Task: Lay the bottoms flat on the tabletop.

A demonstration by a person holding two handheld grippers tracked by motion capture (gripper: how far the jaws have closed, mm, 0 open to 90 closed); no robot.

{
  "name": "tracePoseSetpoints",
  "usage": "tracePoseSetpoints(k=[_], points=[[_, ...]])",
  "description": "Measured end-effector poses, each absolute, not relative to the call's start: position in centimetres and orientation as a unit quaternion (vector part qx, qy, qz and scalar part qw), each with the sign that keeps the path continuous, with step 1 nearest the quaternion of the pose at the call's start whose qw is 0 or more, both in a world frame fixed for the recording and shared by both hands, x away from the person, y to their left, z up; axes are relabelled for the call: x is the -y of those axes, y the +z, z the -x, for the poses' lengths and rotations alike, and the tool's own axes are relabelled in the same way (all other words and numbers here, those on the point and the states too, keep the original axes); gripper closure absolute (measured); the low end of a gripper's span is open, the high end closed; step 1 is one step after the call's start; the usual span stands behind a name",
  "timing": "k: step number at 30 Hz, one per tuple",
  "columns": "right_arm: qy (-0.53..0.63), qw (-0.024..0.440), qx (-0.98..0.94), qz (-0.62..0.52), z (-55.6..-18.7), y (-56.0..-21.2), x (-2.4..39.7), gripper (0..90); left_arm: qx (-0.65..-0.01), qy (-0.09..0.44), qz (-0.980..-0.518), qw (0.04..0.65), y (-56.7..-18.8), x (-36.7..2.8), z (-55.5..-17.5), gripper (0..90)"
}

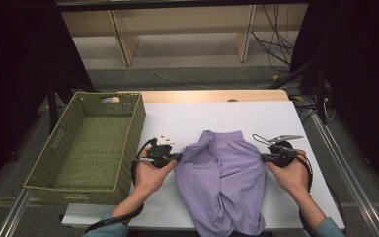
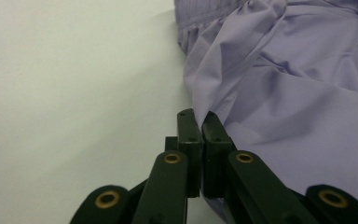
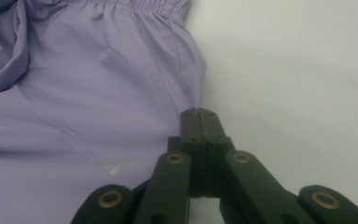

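Observation:
A pair of lilac shorts [image 1: 222,177] lies on the white table top [image 1: 256,118], elastic waistband at the far end, legs trailing over the near edge. My left gripper [image 1: 177,158] is shut on the shorts' left side edge. In the left gripper view the black jaws [image 2: 199,119] pinch a fold of the fabric [image 2: 284,93]. At the opposite side, my right gripper [image 1: 265,158] is shut on the right edge. In the right gripper view its tips [image 3: 198,114] meet on the hem of the shorts [image 3: 98,93]. The cloth is bunched and creased between both hands.
An olive woven basket [image 1: 59,143] stands at the table's left, beside my left hand. Bare white table top extends beyond the shorts and to their right. Wooden shelving legs and cables [image 1: 276,39] lie on the floor behind the table.

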State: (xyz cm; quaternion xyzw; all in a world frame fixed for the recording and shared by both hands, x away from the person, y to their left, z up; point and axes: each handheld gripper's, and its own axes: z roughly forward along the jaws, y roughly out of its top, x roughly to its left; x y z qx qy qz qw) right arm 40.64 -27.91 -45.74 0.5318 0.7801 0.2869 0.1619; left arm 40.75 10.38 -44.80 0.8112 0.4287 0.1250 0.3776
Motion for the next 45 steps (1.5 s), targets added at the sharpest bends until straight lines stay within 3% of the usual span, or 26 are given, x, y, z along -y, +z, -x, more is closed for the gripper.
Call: tracePoseSetpoints(k=[18, 31, 38, 45], points=[[0.264, 0.160, -0.785, -0.537, -40.5, -45.9, 28.3, 90.0, -0.449, 0.150, -0.810, 0.347, -45.9, -11.0, -42.3, 86.9], [0.254, 0.165, -0.781, -0.547, -40.4, -45.7, 28.7, 90.0, -0.464, 0.181, -0.800, 0.334, -45.9, -11.4, -42.5, 59.4], [0.283, 0.188, -0.763, -0.550, -40.6, -45.2, 29.0, 72.6, -0.475, 0.178, -0.796, 0.331, -46.0, -11.5, -42.8, 49.5], [0.330, 0.187, -0.753, -0.538, -41.8, -45.5, 28.6, 55.9, -0.470, 0.169, -0.804, 0.323, -46.6, -10.9, -43.3, 49.7]])
